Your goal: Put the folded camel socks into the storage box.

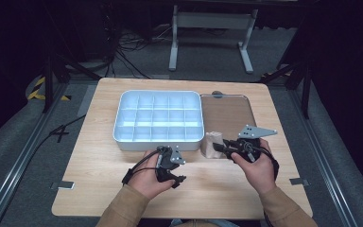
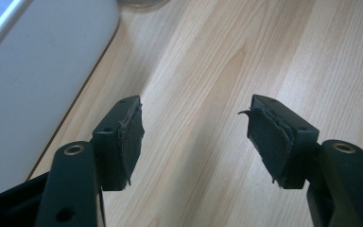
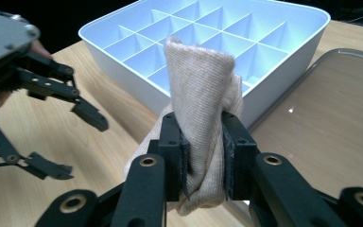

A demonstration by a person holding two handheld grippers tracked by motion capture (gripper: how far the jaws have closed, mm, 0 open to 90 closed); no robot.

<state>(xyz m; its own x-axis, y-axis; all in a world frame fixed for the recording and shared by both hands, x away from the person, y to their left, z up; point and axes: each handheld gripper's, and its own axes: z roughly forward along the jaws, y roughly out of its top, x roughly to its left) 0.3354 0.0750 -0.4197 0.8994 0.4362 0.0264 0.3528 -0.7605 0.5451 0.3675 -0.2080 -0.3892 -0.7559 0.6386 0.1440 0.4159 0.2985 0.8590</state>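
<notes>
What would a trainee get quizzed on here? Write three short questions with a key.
1. True or false: the right gripper is shut on the beige cloth.
2. Which gripper has nothing between its pads: A left gripper, B right gripper?
3. Fill in: the divided white tray has ___ in its compartments.

Key
1. True; both pads press the folded cloth.
2. A; it is open over the wooden table.
3. Nothing; the compartments that show are bare.
</notes>
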